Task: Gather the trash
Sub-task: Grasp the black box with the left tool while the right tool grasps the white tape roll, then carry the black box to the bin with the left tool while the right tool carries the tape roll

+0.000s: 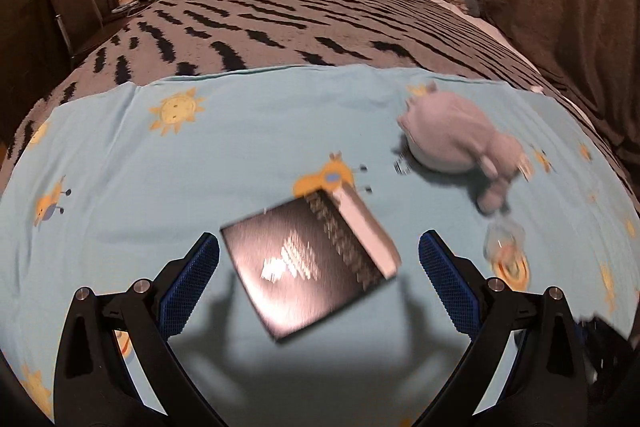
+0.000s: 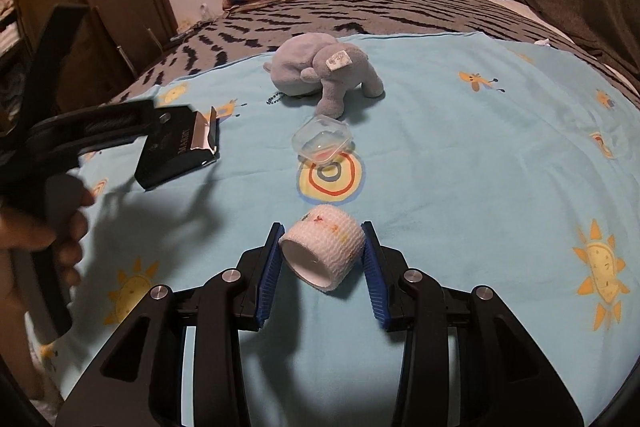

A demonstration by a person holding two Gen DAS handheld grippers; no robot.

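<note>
Wide bed (image 2: 460, 187) under a light blue cartoon-print sheet. Grey plush elephant (image 2: 320, 71) lies mid-sheet. Black box with a torn silver end (image 1: 308, 263) sits toward the bed's left edge, under my left gripper (image 1: 318, 281), spread, empty. My right gripper (image 2: 322, 257) pinches the white patterned bandage roll (image 2: 324, 251) near the foot edge.
</note>
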